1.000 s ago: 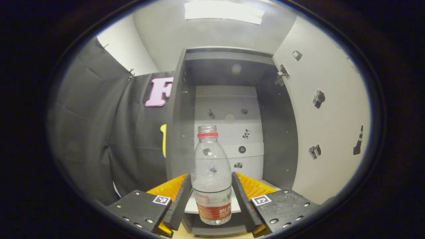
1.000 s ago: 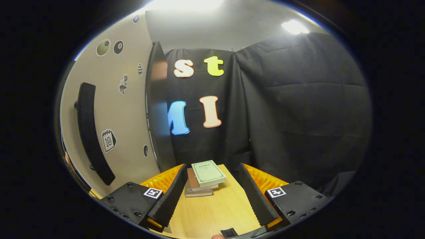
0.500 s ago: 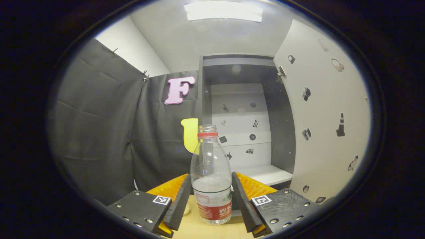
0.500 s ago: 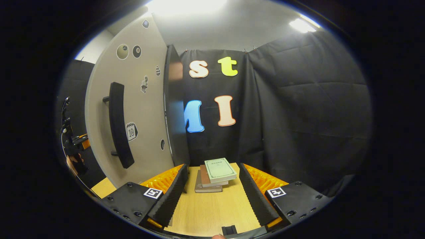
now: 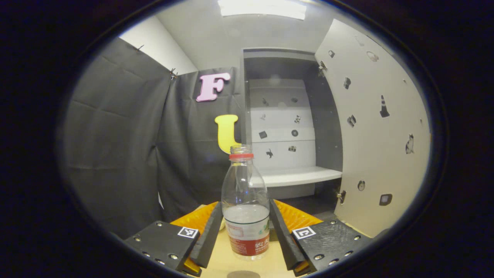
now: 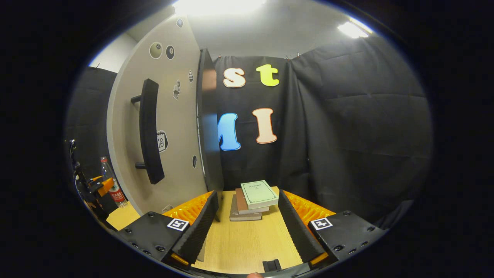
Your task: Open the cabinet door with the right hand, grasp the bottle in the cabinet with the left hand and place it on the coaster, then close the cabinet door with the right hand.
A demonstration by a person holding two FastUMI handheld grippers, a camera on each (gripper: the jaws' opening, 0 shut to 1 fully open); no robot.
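A clear bottle (image 5: 244, 181) with a red neck ring and red label stands upright between the fingers of my left gripper (image 5: 245, 210), which is shut on its lower body. It hangs over the wooden table (image 5: 220, 266), in front of the open cabinet (image 5: 285, 116). A dark rounded shape (image 5: 239, 274) peeks in at the bottom edge, possibly the coaster. The cabinet door (image 6: 177, 146) with its black handle (image 6: 148, 131) stands open left of my right gripper (image 6: 247, 227), which is open with nothing in it. In the right gripper view the bottle (image 6: 112, 183) and left gripper (image 6: 96, 185) show far left.
The cabinet's white shelf (image 5: 297, 175) is bare. The open door (image 5: 374, 127) swings out on the right of the left gripper view. A stack of books (image 6: 252, 199) lies on the table (image 6: 243, 247) ahead of the right gripper, near the cloth wall.
My left gripper has pulled back with the bottle, out of the cabinet to over the table. The right gripper view has turned left a little; the bottle and left gripper now show beside the door.
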